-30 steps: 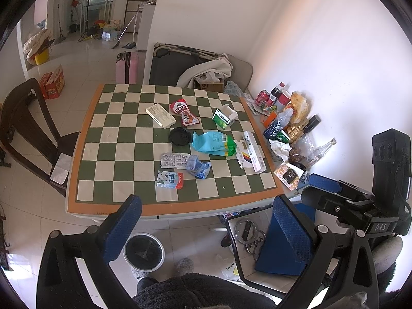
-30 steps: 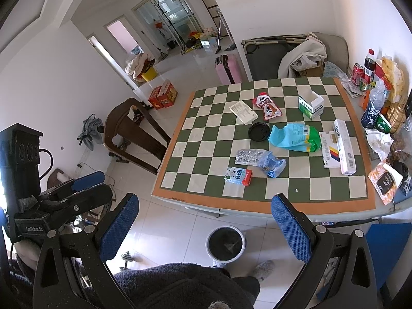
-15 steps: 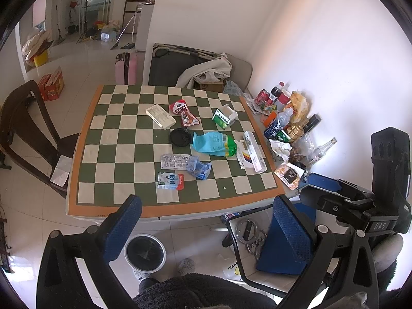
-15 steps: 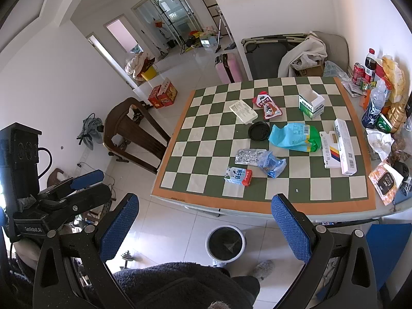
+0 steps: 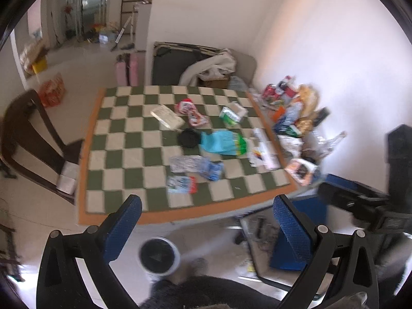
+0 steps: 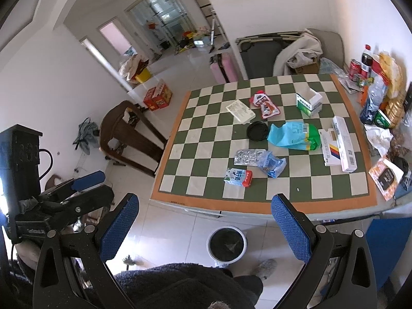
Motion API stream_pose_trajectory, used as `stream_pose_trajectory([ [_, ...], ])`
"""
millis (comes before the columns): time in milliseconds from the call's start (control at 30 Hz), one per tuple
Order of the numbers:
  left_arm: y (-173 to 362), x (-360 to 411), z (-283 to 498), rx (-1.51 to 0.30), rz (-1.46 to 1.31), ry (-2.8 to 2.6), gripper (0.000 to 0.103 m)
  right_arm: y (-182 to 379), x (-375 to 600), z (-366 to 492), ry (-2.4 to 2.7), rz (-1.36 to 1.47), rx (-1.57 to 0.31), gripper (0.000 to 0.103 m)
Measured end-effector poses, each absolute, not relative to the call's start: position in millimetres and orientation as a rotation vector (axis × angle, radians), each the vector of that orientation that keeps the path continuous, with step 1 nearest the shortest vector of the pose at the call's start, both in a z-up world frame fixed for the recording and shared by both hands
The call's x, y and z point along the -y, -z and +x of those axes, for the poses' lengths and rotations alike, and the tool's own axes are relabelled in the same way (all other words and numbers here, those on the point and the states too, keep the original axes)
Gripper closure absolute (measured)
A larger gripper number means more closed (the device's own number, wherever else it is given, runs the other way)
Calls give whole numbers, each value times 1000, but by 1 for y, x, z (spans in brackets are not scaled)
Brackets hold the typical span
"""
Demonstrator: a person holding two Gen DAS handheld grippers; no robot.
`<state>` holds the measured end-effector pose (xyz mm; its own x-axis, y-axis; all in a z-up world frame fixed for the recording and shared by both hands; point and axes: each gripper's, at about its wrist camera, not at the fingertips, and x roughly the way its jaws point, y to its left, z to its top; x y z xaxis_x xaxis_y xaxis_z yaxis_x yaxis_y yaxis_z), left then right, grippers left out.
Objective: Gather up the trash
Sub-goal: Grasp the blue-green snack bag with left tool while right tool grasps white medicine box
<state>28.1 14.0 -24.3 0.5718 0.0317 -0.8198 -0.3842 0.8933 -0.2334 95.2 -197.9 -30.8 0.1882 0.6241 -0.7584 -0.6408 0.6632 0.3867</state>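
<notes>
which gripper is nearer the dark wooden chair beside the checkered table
left. left gripper is on the dark wooden chair's side; right gripper is beyond it, farther away

The left tool point(image 5: 206, 221) hangs wide apart above the checkered table point(image 5: 123, 139), where a blue-green bag point(image 5: 222, 143) lies beside a black lid point(image 5: 189, 138); a bin point(image 5: 159, 255) stands below.

Wrappers point(image 6: 293, 136) litter the checkered table point(image 6: 206, 185); bin point(image 6: 226, 243) stands below.

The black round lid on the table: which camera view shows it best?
The right wrist view: the lid is sharp there, beside the blue-green bag. In the left wrist view the lid is blurred by motion.
</notes>
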Motion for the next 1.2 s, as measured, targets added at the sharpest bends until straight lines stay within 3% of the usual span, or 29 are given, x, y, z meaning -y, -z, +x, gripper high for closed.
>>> stream_pose_trajectory([
  [300,98,-49,130,-1072,-251,-341,0,75,209,158,-444,25,-1089,0],
  [667,262,-64,311,-1387,-366,-365,1,240,237,371,-168,8,-1308,0],
  [700,277,-65,323,-1414,-383,-357,5,254,236,388,-165,1,-1327,0],
  [733,288,-66,333,-1436,-389,-357,17,269,235,406,-160,-10,-1351,0],
  [800,316,-67,356,-1481,-401,-351,30,300,231,442,-159,-35,-1395,0],
  [967,357,-66,395,-1529,-414,-342,32,354,217,492,-158,-121,-1460,0],
  [1133,370,-62,411,-1556,-401,-339,76,390,206,522,-130,-191,-1481,0],
  [1200,370,-59,413,-1558,-368,-342,92,403,203,531,-126,-201,-1493,5],
])
